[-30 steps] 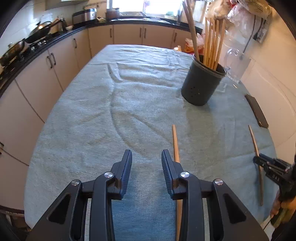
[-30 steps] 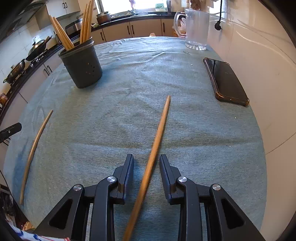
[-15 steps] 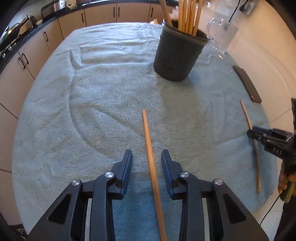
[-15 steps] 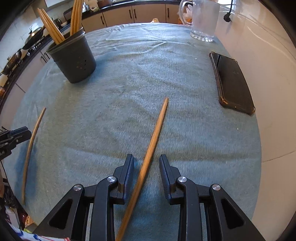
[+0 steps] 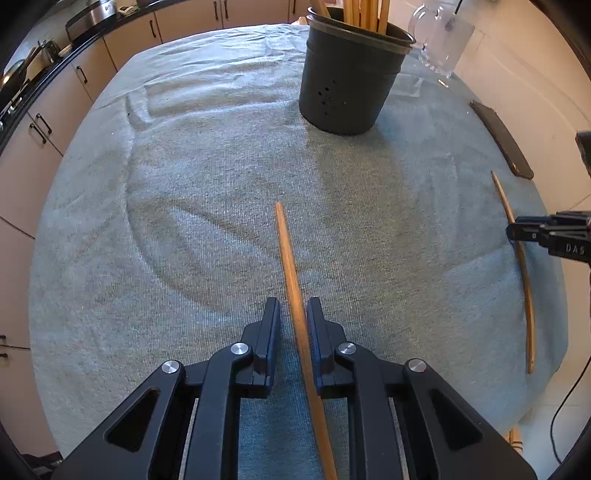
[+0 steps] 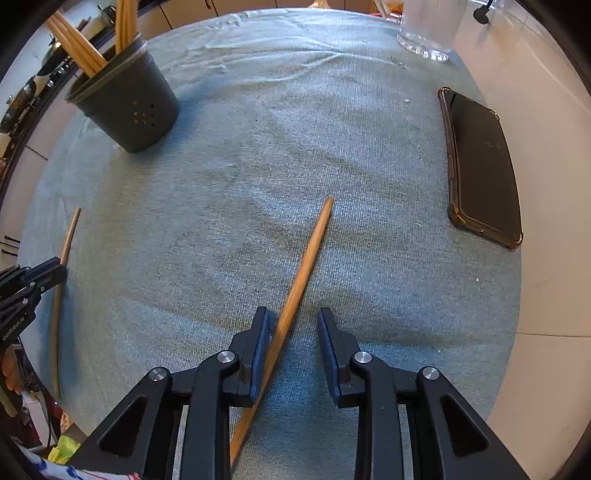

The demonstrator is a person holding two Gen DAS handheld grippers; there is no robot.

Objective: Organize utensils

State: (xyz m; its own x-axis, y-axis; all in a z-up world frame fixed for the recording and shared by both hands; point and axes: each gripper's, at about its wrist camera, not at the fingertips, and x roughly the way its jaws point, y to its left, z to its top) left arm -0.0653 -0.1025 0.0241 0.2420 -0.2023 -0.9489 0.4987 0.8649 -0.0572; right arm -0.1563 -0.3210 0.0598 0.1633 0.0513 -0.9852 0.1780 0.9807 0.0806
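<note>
On the teal cloth lies a wooden chopstick [image 5: 290, 258], running between the fingers of my left gripper [image 5: 293, 310]. The jaws are closing; the stick sits close to the right finger, with a gap still showing on the left. A second chopstick [image 6: 306, 258] slants between the fingers of my right gripper [image 6: 293, 314], which is open, and the stick lies against the left finger. A dark grey holder [image 5: 347, 92] [image 6: 129, 107] with several chopsticks upright in it stands further back on the table.
A black phone [image 6: 480, 166] [image 5: 502, 144] lies near the table's right edge. A clear glass jug [image 5: 443, 40] [image 6: 428, 29] stands at the back right. Kitchen cabinets [image 5: 48, 125] run along the left. The cloth [image 5: 203, 166] is wrinkled at the back.
My left gripper moved so the chopstick, earlier right of its fingers, now lies between them, and its jaws narrowed. The right gripper shifted, bringing its stick against the left finger.
</note>
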